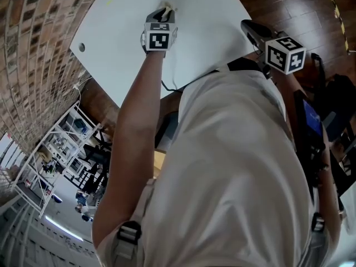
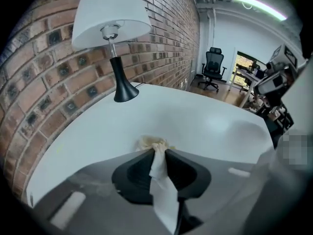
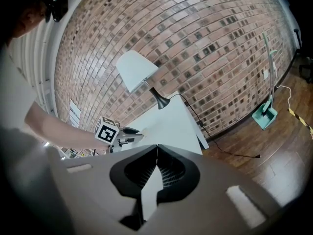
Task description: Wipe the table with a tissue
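A crumpled, yellow-stained tissue [image 2: 152,144] lies pressed on the white table [image 2: 205,121], pinched at the tips of my left gripper [image 2: 156,152], which is shut on it. A white strip of it hangs back between the jaws. In the head view the left gripper [image 1: 164,13] reaches to the far part of the table [image 1: 211,21] with the tissue [image 1: 167,6] at its tip. My right gripper [image 1: 246,24] hovers at the table's right edge, shut with nothing in it. From the right gripper view [image 3: 156,147] the left gripper [image 3: 138,130] rests on the table [image 3: 171,124].
A lamp [image 2: 111,13] with a white shade and black foot stands at the table's far end by the brick wall [image 3: 205,48]. A round hole [image 1: 82,47] marks the table's left corner. An office chair [image 2: 213,67] stands beyond. A cable [image 3: 234,154] crosses the wooden floor.
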`<state>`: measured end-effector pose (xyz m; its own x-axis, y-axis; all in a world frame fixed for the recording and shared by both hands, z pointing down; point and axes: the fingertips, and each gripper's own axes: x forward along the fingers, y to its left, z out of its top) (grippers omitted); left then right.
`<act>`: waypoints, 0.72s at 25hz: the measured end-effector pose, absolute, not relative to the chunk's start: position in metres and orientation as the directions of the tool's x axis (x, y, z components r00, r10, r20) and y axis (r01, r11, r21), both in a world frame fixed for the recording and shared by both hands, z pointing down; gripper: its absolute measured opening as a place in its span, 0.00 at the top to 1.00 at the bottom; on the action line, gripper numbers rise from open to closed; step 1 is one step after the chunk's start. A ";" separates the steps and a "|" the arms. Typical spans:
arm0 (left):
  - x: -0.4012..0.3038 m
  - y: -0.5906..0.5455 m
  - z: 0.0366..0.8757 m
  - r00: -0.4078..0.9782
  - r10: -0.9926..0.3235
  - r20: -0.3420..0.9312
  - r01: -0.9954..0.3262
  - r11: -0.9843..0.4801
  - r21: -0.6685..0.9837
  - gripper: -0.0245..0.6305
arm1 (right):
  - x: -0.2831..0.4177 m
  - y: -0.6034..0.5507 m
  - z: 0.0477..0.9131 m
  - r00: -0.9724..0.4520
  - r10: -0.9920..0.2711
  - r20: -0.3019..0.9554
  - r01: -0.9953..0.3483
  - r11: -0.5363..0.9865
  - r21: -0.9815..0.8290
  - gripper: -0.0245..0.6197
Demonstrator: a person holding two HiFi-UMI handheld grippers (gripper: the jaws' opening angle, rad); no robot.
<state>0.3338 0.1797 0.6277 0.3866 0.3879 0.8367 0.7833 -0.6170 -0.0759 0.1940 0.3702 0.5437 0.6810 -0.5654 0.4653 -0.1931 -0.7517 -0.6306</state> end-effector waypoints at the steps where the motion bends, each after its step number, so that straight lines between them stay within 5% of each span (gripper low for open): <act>1: 0.331 0.183 0.627 0.378 0.399 0.836 0.792 -0.606 -0.069 0.89 | 0.192 0.371 0.544 0.681 -0.565 0.466 -0.193 -0.752 -0.630 0.95; 18: 0.286 0.248 0.625 0.311 0.484 0.818 0.817 -0.575 0.029 0.87 | 0.177 0.387 0.540 0.711 -0.529 0.464 -0.164 -0.766 -0.622 0.95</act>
<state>0.2858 0.2484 0.6252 0.3114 0.4836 0.8181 0.8175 -0.5752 0.0289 0.1770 0.3868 0.5403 0.7108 -0.5290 0.4636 -0.1639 -0.7655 -0.6222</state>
